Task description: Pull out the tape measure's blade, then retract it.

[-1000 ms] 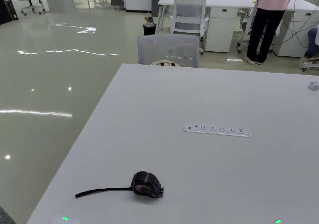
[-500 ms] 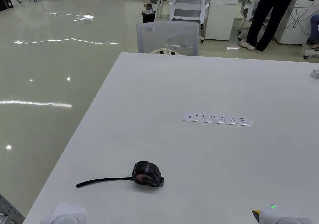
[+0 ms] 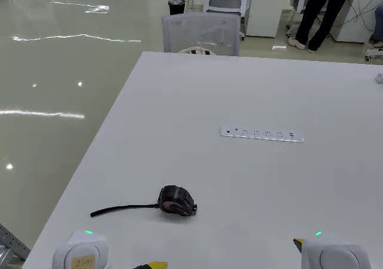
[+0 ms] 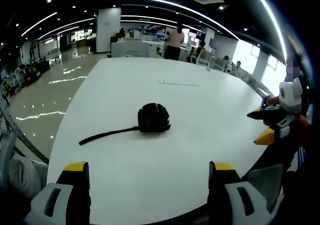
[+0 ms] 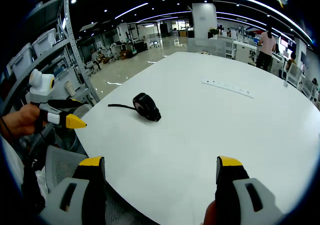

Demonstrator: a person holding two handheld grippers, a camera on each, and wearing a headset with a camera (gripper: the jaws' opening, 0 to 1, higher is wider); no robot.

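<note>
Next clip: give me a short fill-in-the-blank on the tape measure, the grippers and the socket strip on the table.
The tape measure rests on a table whose colour is ____.
The left gripper and the right gripper both have their jaws ____.
The socket strip lies ____ from the person than the tape measure.
Missing words: white; open; farther.
</note>
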